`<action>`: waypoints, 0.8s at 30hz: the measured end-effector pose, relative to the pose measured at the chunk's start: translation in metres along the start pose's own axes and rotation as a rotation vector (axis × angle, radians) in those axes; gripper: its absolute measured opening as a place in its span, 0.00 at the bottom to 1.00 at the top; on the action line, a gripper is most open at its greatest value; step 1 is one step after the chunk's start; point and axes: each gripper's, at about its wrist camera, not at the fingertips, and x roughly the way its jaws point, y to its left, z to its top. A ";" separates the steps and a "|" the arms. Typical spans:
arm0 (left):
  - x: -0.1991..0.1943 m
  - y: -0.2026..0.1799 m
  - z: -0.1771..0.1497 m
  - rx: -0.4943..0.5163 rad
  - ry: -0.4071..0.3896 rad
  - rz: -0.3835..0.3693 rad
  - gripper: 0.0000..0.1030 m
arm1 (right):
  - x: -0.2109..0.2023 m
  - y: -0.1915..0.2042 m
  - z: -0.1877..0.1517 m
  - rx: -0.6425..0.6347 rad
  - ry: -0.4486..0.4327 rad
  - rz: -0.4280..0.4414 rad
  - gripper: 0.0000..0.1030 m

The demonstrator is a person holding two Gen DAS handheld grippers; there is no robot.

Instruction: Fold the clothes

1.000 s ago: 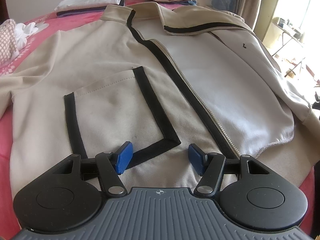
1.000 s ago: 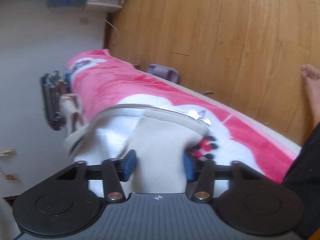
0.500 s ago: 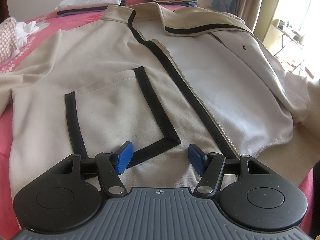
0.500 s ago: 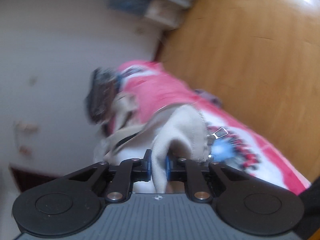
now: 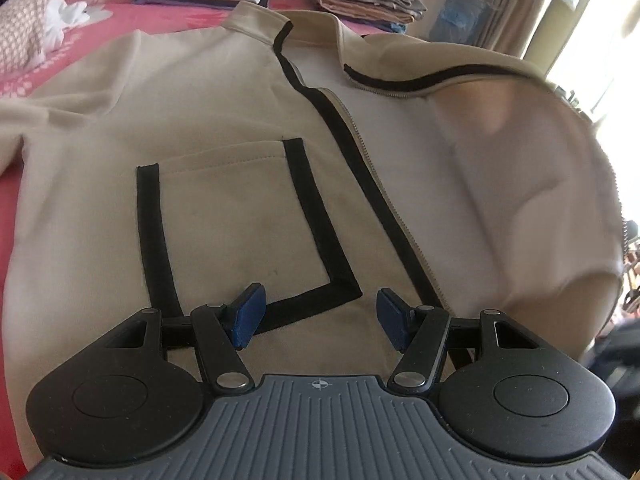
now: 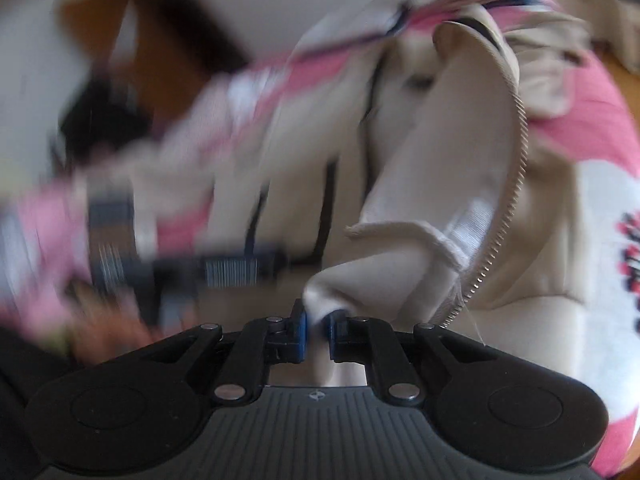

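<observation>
My right gripper [image 6: 316, 330] is clamped on the hem of the beige jacket [image 5: 224, 200], its lifted front panel rising ahead of the pads beside the zipper [image 6: 516, 184]. My left gripper [image 5: 318, 316] hangs apart, pads spread above the jacket's black-trimmed pocket [image 5: 240, 220], which lies flat on the bed [image 5: 120, 16] just ahead.

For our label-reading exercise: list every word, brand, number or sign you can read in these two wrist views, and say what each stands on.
No readable words, brands or numbers in either view.
Small crosshair sign, no lettering: on the left gripper housing and the right gripper housing.
Red and black print on the pink bedspread: too blurred to read.
Beige zip jacket: no label visible.
</observation>
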 end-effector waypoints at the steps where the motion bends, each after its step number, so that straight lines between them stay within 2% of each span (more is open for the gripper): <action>1: 0.000 0.001 0.000 -0.001 -0.001 -0.004 0.60 | 0.010 0.009 -0.006 -0.061 0.042 -0.034 0.11; 3: 0.000 0.001 0.000 -0.001 -0.002 -0.011 0.60 | 0.029 0.021 -0.018 -0.167 0.115 -0.102 0.11; 5: -0.001 0.003 0.000 -0.005 -0.005 -0.018 0.60 | 0.037 0.028 -0.023 -0.223 0.131 -0.147 0.13; 13: -0.006 0.015 0.001 -0.065 -0.009 -0.074 0.60 | 0.012 0.035 -0.021 -0.212 0.122 -0.177 0.27; 16: -0.010 0.021 0.002 -0.105 -0.012 -0.099 0.60 | -0.004 0.027 -0.022 -0.166 0.073 -0.165 0.47; 17: -0.011 0.023 0.003 -0.121 -0.011 -0.107 0.60 | -0.010 0.025 -0.022 -0.151 0.056 -0.161 0.48; 19: -0.011 0.028 0.004 -0.149 -0.011 -0.121 0.60 | -0.001 0.012 -0.013 -0.050 0.041 -0.118 0.48; 24: -0.015 0.036 0.005 -0.197 -0.013 -0.152 0.60 | 0.015 -0.055 -0.014 0.390 0.022 0.074 0.51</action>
